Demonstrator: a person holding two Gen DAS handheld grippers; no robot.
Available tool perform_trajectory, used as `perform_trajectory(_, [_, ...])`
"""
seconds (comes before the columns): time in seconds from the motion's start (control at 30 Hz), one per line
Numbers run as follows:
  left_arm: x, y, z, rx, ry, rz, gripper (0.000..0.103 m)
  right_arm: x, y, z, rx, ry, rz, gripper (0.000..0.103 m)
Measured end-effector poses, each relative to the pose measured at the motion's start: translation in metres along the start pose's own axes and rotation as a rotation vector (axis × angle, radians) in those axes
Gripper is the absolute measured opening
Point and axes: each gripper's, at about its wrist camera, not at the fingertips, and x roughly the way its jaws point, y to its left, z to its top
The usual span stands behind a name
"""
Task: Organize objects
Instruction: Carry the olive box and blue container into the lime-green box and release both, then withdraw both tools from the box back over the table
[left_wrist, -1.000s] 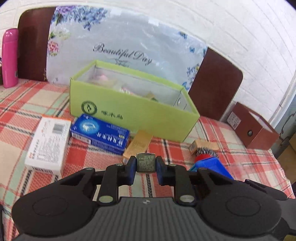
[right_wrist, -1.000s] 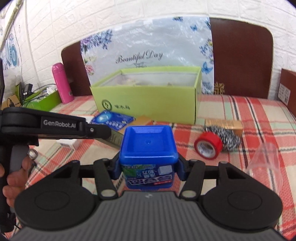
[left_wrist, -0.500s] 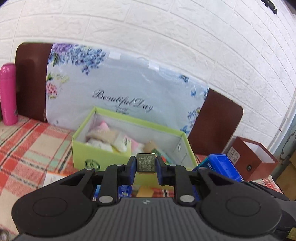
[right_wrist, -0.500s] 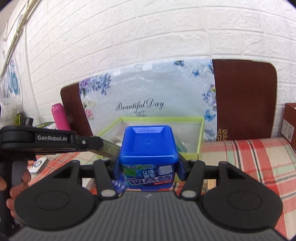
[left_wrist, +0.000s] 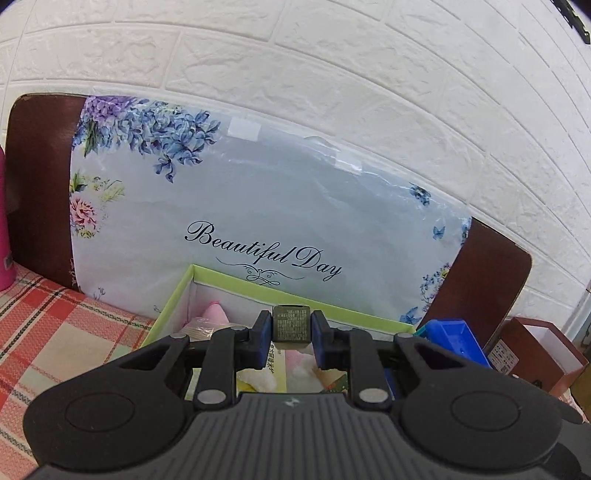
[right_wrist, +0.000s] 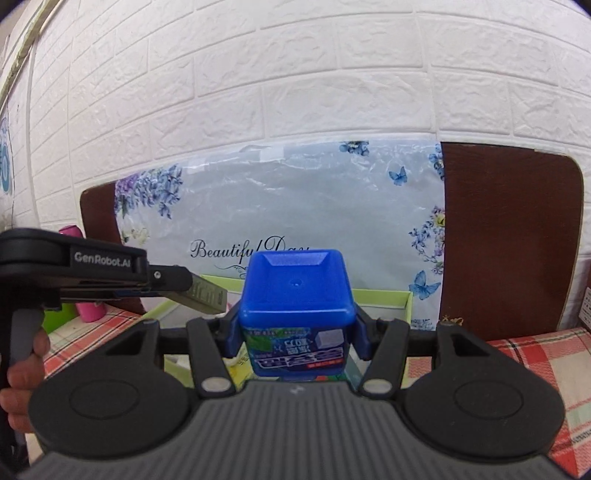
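Left gripper (left_wrist: 291, 326) clamped on a small olive-grey printed carton (left_wrist: 291, 324), now raised over the near rim of the open lime-green cardboard box (left_wrist: 236, 282); a second ago low over the red plaid tablecloth (left_wrist: 55, 325), with loose packets in front. Right gripper (right_wrist: 295, 325) clenched on a blue square-lidded plastic tub (right_wrist: 295, 291), likewise lifted and brought up to the green box, seen just behind the tub. Red tape roll and steel scourer gone from view. Pink soft item (left_wrist: 214, 314) and packets lying inside the box. Floral "Beautiful Day" bag (left_wrist: 266, 206) leaning behind.
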Motion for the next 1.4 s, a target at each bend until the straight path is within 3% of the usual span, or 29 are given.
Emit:
perform_trajectory(0.07, [0.010, 0.002, -0.004, 0.000, -0.014, 0.023, 0.034, 0.010, -0.001, -0.004, -0.012, 0.024, -0.001, 0.074])
perform_trajectory(0.1, [0.016, 0.004, -0.006, 0.008, 0.004, 0.046, 0.061, 0.012, -0.001, -0.007, -0.012, 0.027, -0.008, 0.090])
perform_trajectory(0.13, [0.019, 0.005, -0.009, 0.010, 0.017, 0.061, 0.075, 0.011, -0.001, -0.010, -0.017, 0.018, -0.011, 0.093])
perform_trajectory(0.3, [0.025, 0.016, -0.024, -0.016, 0.041, 0.069, 0.076, 0.017, -0.006, -0.019, 0.005, 0.062, -0.028, 0.102])
perform_trajectory(0.47, [0.023, 0.019, -0.032, -0.035, 0.078, 0.084, 0.076, 0.011, -0.010, -0.023, 0.030, 0.079, -0.027, 0.103])
perform_trajectory(0.73, [-0.009, 0.001, -0.031, -0.016, 0.082, 0.099, 0.079, -0.023, -0.004, -0.013, 0.011, 0.052, -0.025, 0.103])
perform_trajectory(1.0, [-0.046, -0.017, -0.037, -0.003, 0.114, 0.123, 0.080, -0.063, 0.002, -0.014, 0.012, 0.086, -0.020, 0.103])
perform_trajectory(1.4, [-0.100, -0.032, -0.058, -0.010, 0.128, 0.100, 0.080, -0.119, 0.010, -0.030, 0.038, 0.125, 0.006, 0.103])
